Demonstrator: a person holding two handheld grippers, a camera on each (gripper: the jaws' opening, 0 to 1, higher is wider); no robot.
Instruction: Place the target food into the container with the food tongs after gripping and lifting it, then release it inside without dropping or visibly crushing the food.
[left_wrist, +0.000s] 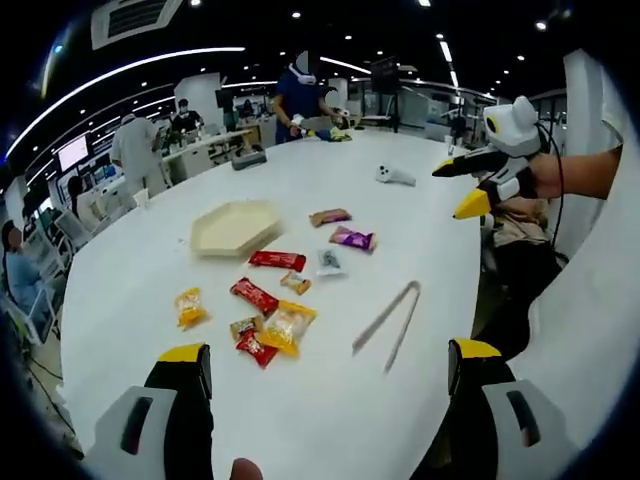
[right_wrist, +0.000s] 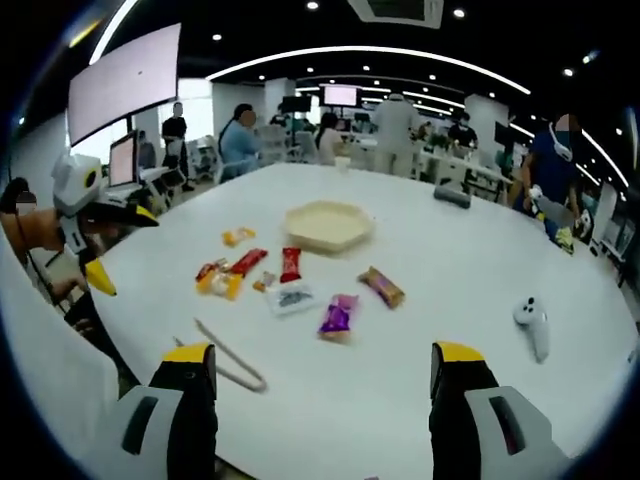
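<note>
The tongs (left_wrist: 388, 322) are lying on the table (left_wrist: 420, 220), untouched, just ahead and right of centre between the left gripper (left_wrist: 330, 365)'s jaws, long axis running near-to-far with the open ends nearest. From the right gripper (right_wrist: 325, 370) the tongs (right_wrist: 228, 358) are sitting near and to the left. Both grippers are hovering wide open, holding nothing. The left looks slightly better aligned. Snack packets (left_wrist: 268, 300) are lying scattered short of the tray (left_wrist: 235, 228), which is sitting empty farther off.
</note>
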